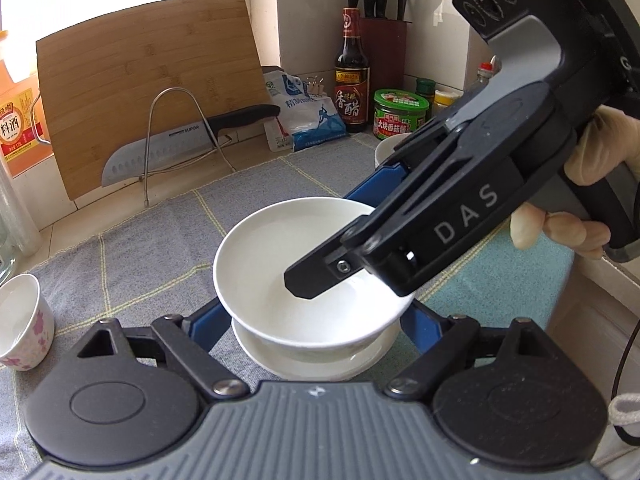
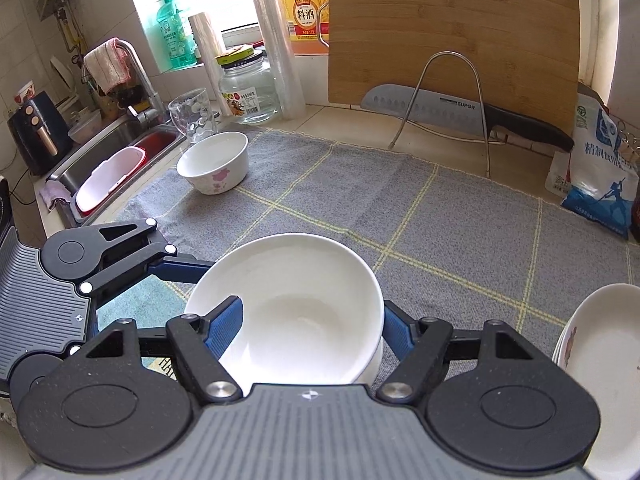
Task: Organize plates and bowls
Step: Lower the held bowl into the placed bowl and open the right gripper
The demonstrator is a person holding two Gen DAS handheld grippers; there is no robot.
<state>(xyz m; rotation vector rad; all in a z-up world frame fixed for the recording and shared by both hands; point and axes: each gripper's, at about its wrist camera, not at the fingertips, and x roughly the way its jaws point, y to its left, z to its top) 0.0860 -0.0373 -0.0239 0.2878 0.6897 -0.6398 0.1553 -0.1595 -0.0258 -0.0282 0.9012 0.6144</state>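
The right gripper (image 2: 308,330) clamps the plain white ceramic bowl's (image 2: 296,308) rim at lower centre, the left gripper (image 1: 316,320) straddles its stack open; a tilt could slip it.

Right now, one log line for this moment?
right gripper: grips top bowl | left gripper: straddles lower bowl | surface: grey cloth

Ahead of me the grey cloth (image 2: 420,216) on the worktop lies bare through its middle, so I have open room there to pass a hand. At its far edge the cutting board (image 2: 452,32) leans upright with a wire rack (image 2: 444,108) and knife (image 2: 460,110) in front, closing off the back. The flowered bowl (image 2: 214,162) and a glass (image 2: 194,114) block the far left corner by the sink (image 2: 116,148). A stack of plates (image 2: 604,360) crowds my right side, and the salt bag (image 2: 598,168) fills the right rear.
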